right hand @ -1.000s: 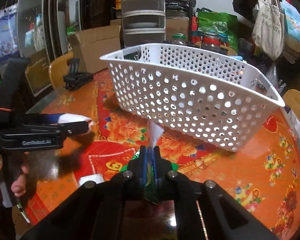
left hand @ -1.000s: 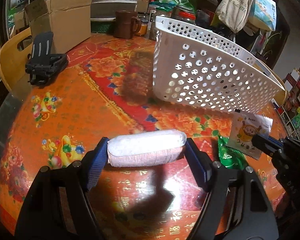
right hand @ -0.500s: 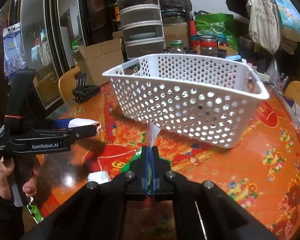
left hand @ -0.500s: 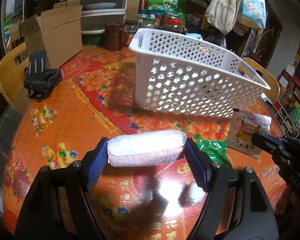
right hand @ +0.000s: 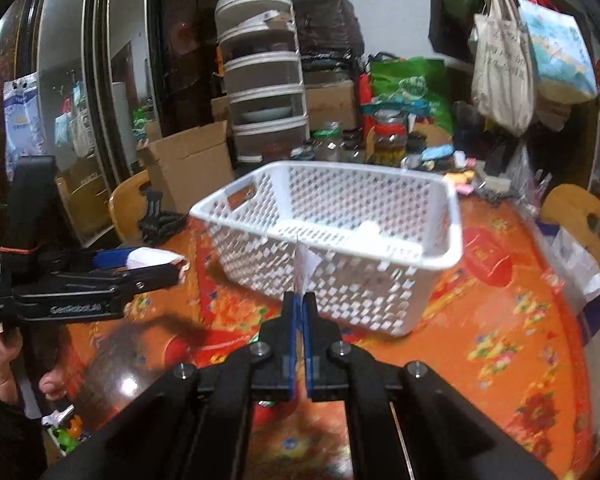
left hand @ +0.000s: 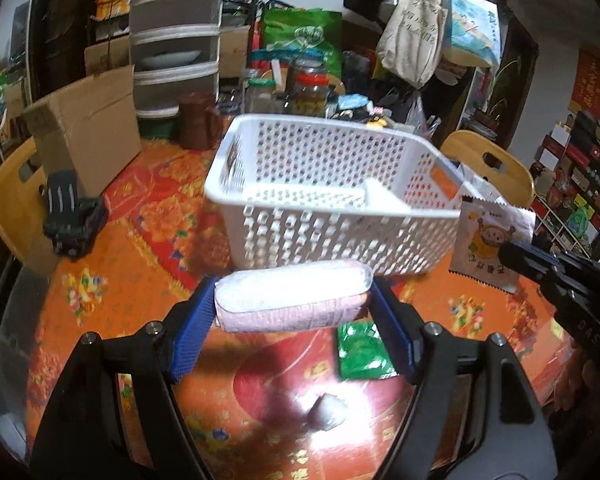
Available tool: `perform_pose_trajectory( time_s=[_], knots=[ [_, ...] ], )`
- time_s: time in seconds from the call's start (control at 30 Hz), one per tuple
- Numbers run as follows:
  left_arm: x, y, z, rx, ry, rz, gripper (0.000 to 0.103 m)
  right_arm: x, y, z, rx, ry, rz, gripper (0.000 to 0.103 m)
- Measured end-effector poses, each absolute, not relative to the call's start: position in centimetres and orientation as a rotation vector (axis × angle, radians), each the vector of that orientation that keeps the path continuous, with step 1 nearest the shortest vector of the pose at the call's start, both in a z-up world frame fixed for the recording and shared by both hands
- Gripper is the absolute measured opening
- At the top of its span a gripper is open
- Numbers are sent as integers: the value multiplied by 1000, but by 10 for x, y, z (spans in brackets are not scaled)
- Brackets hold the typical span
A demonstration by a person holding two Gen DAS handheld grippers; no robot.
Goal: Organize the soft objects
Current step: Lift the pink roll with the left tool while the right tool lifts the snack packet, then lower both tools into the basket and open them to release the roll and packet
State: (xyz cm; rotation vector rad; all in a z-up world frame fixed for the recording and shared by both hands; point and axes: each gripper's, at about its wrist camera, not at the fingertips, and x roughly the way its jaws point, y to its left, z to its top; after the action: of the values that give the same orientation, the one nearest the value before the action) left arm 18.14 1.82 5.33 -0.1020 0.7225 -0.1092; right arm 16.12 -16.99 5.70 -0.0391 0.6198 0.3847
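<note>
Currently two soft items are carried off the tabletop (left hand: 100, 288) at once, and both are aimed at the white perforated basket (left hand: 332, 184) at twelve o'clock in each wrist view. The left tongs (left hand: 292, 312) are clenched endwise on a white-and-pink soft pack (left hand: 292, 298), which is spanned crosswise between the blue pads (left hand: 192, 332). The right tongs (right hand: 301, 312) are pressed fully together on a thin cartoon-printed sachet (left hand: 488, 240), pinched only by its edge; in the right wrist view it is seen as a narrow white sliver at twelve o'clock.

Several risks are judged from here. The pack is held at its two ends only, so it could be buckled and slipped out if the squeeze is eased before the basket's rim (left hand: 320, 204) is cleared. The sachet could be twisted or dropped short, since so little of it is gripped. The basket looks light and could be knocked or pushed away if its near wall is struck by either tool. A collision between the two tools is also possible, as both are converging on one opening. A green packet (left hand: 360, 352) lies on the tabletop at five o'clock in the left view, just under the carried pack.
</note>
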Motion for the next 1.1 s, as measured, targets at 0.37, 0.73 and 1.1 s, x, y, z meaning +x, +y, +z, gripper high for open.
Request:
perform_pose_trajectory(
  time_s=[0.37, 0.73, 1.1],
  knots=[
    [251, 0, 114, -93, 717, -136, 73, 227, -172, 101, -90, 632, 286, 2],
    [365, -23, 61, -54, 925, -87, 73, 310, -159, 61, -181, 826, 186, 2],
    [391, -22, 24, -39, 980, -69, 73, 345, -156, 28, -210, 923, 144, 2]
  ],
)
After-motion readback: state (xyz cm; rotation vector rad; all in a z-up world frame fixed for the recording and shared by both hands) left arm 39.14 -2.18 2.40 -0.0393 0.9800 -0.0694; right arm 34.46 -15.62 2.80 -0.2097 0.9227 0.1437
